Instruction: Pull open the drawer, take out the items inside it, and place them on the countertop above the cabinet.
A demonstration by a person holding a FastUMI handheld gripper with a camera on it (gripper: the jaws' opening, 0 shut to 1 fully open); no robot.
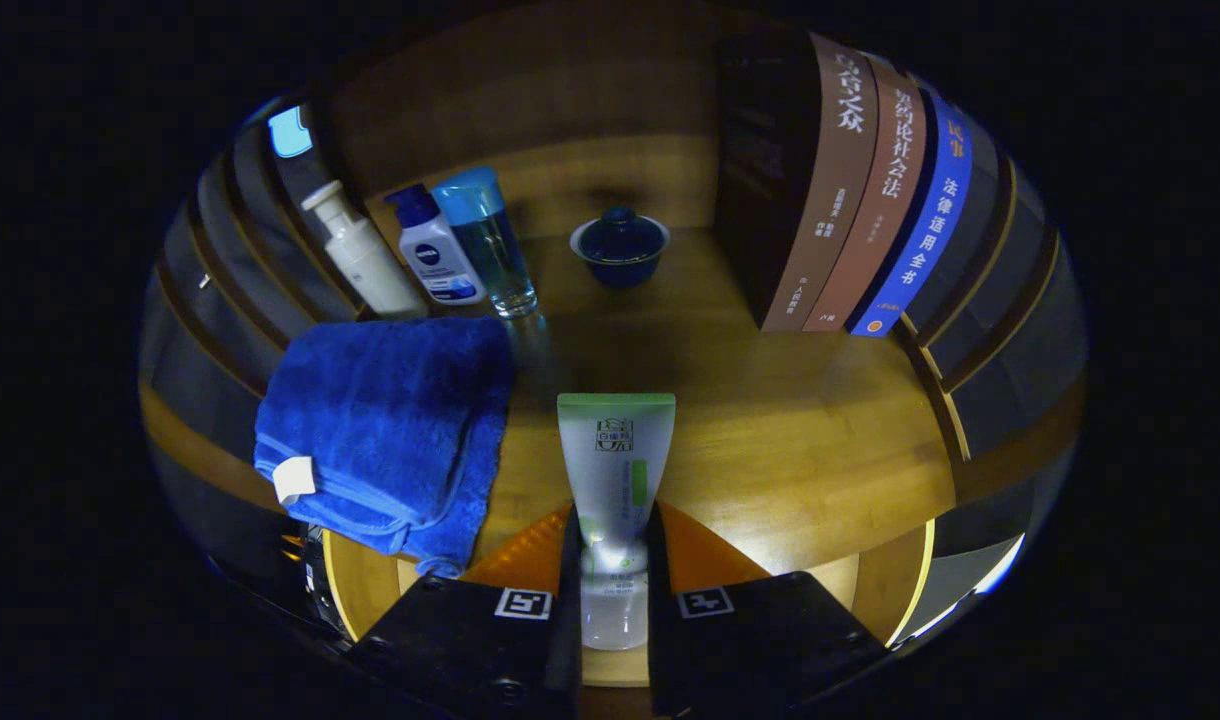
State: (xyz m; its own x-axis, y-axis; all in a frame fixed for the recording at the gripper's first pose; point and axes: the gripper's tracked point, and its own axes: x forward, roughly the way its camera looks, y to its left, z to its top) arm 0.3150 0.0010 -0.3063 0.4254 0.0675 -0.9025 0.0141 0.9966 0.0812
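Note:
A white tube with a green crimped end [614, 470] stands up between my two fingers, its clear cap down low near the gripper body. My gripper [614, 535] is shut on the tube, both fingers pressing its sides. The tube hangs just above the wooden countertop [800, 440], near its front edge. A folded blue towel [390, 425] lies on the countertop just left of the tube, overhanging the front edge a little.
At the back left stand a white pump bottle [362, 255], a white bottle with a blue cap [432, 250] and a clear blue-capped bottle [488, 245]. A dark blue lidded cup [620, 245] sits at the back centre. Three upright books [850, 200] stand at the right.

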